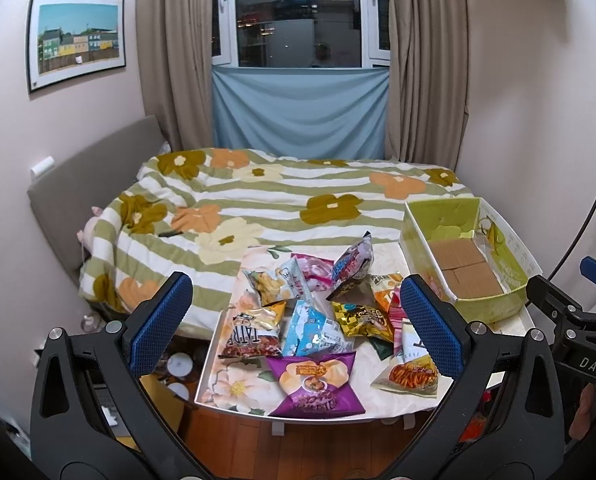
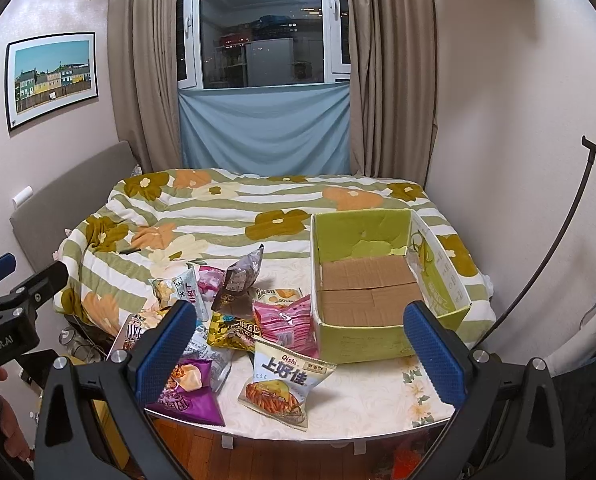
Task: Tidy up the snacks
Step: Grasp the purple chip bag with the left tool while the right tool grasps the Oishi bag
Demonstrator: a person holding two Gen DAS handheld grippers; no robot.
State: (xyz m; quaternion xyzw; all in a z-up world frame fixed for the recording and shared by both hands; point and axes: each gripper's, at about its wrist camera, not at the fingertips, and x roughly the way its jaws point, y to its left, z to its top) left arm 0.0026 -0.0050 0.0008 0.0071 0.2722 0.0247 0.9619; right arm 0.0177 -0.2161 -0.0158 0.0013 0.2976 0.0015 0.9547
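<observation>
Progress: since the green box [image 2: 381, 280] was seen bare to its cardboard floor, nothing was judged sorted yet; every packet was left to be moved.
Snacks: roughly ten packets [image 1: 317, 320] were counted, heaped on the bench [image 2: 377, 396] just left of the box; overlaps kept the count uncertain.
Boxes: one.
Left tongs [image 1: 296, 326]: held wide, empty, above the heap.
Right tongs [image 2: 299, 350]: held wide, empty, near the Oishi packet [image 2: 284, 384].

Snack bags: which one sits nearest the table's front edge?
The purple bag, at the near left of the pile; its bottom edge almost reaches the table rim. Only purple one there.
</observation>
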